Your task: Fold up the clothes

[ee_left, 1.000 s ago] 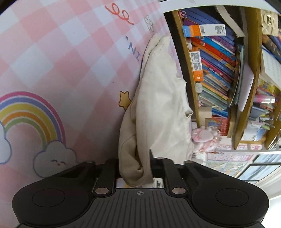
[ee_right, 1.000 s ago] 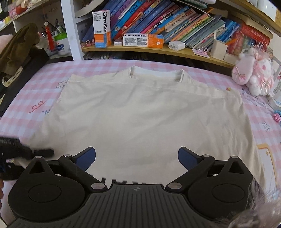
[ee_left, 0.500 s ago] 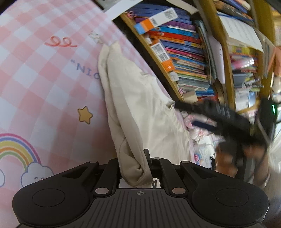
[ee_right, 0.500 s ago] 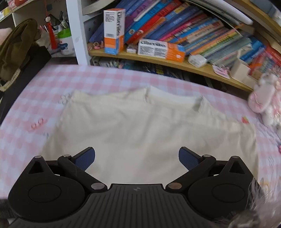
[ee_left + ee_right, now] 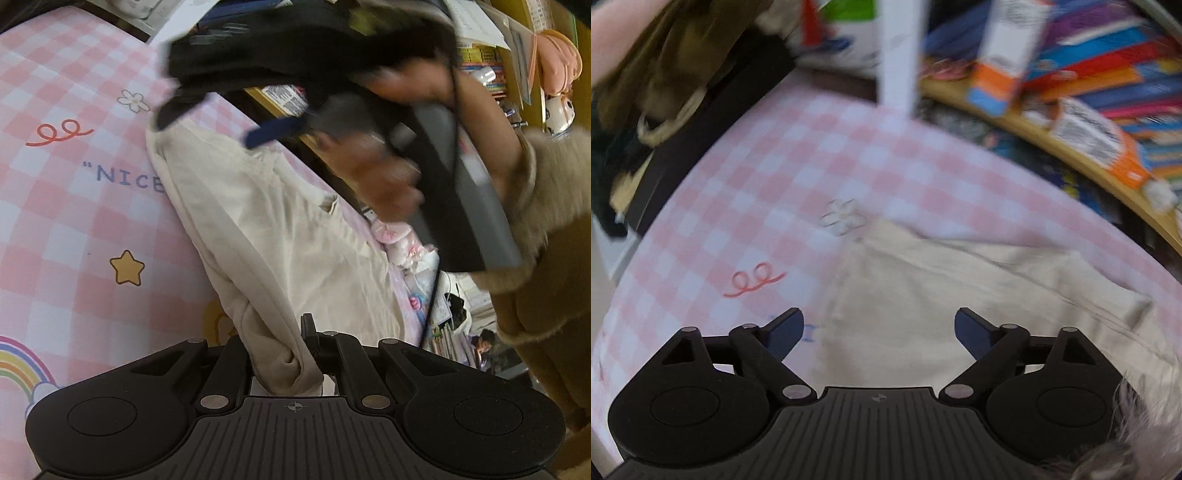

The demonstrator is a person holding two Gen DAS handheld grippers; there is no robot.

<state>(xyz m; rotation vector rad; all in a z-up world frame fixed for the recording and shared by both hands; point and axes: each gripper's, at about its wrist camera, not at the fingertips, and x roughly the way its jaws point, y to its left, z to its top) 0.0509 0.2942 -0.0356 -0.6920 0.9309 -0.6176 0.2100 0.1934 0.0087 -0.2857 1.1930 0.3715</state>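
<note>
On my left, the left gripper [image 5: 284, 354] was clamped on a bunched corner of the cream shirt [image 5: 280, 236]. The shirt lay on the pink checked cloth [image 5: 74, 206], its long axis running away from those fingers toward the bookshelf [image 5: 1071, 147]. Above it I saw a hand [image 5: 388, 173] carrying the right gripper [image 5: 877, 330], blurred, its blue-tipped jaws spread wide and empty over the shirt's edge.

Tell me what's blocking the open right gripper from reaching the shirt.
Nothing visible. The right gripper is open above the shirt, with only bare cloth and the checked table cover ahead. The left gripper pinches another edge.
</note>
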